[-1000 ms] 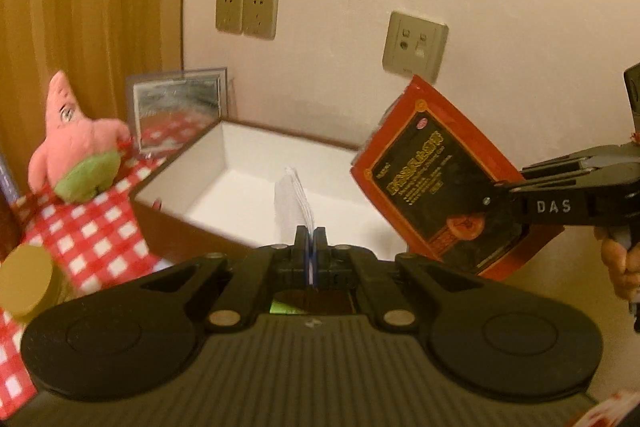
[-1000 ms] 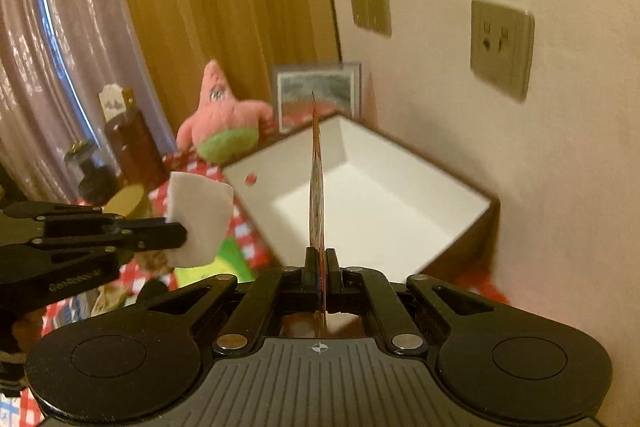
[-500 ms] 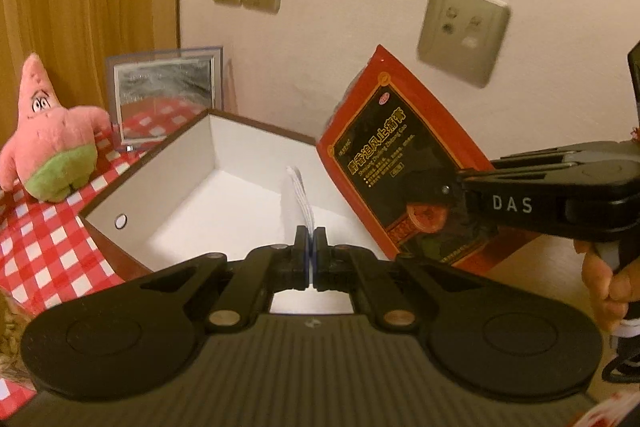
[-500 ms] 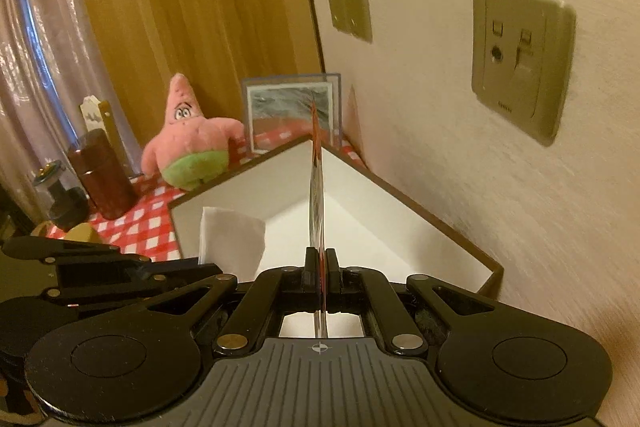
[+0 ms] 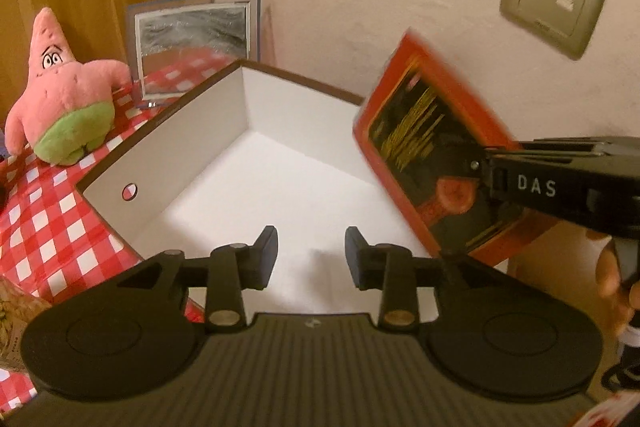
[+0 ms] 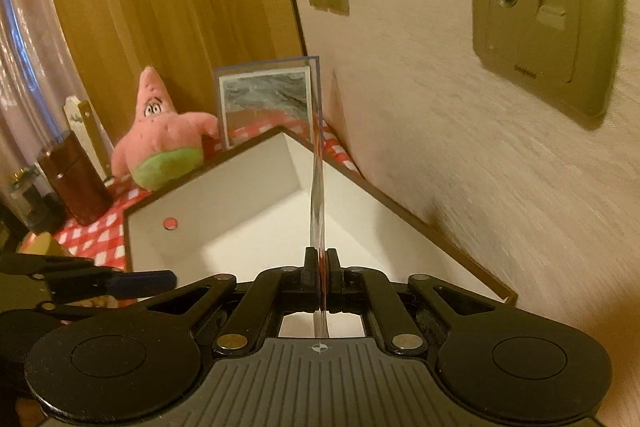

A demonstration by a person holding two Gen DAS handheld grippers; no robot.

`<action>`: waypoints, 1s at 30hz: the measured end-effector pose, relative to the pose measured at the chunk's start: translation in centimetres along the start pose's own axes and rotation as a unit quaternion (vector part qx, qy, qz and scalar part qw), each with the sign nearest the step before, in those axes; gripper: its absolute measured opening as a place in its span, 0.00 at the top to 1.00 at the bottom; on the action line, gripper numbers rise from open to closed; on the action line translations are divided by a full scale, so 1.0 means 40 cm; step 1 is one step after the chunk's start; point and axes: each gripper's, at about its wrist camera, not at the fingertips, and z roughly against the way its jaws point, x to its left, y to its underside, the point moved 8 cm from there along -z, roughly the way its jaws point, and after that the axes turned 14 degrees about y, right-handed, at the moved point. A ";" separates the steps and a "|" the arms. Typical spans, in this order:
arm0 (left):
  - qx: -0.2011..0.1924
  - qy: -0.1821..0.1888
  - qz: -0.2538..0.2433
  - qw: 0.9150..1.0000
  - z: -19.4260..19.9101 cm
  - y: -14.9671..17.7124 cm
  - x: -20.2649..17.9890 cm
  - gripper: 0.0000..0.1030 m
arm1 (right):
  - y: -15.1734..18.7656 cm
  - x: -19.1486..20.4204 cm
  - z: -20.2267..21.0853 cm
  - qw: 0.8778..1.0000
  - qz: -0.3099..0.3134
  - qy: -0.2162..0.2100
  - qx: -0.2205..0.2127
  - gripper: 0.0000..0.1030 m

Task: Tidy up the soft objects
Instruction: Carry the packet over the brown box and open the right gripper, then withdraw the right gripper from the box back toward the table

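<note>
Left wrist view: the left tongs [image 5: 311,253] hang over the open white-lined cardboard box with brown outer walls [image 5: 192,143], jaws having just been opening, now parted with nothing between them; the white floor of the box shows through the gap. A faint pale shape lies on the box floor just beyond the gap, too indistinct to identify. Right of it, the right tongs [image 5: 476,163], marked DAS, pinch a flat red-and-black printed foil packet [image 5: 424,143] held tilted above the box's right side, blurred. A hand [image 5: 612,267] grips their handle. Right wrist view: the right tongs [image 6: 322,267] are closed narrow on the packet [image 6: 318,195], seen edge-on above the box [image 6: 224,187]. The box sits on the desk's red-and-white checked cloth [image 5: 44,223], against the wall. Beyond it stand a pink star-shaped plush toy with green shorts [image 5: 60,95] and a clear-framed grey picture [image 5: 192,39].
</note>
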 end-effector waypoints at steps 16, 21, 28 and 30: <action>0.003 -0.002 0.025 1.000 0.056 0.032 0.028 0.55 | 0.049 -0.011 0.030 1.000 0.007 0.012 0.004 0.42; -0.013 0.001 0.032 0.999 0.116 0.052 0.028 0.55 | 0.073 -0.008 0.084 1.000 0.007 0.011 -0.001 0.42; -0.036 -0.004 0.041 0.999 0.239 0.112 0.031 0.55 | 0.099 0.013 0.175 1.000 0.008 0.006 -0.021 0.42; -0.038 -0.010 0.046 0.998 0.276 0.138 0.039 0.55 | 0.108 0.019 0.197 1.000 0.003 -0.002 -0.021 0.42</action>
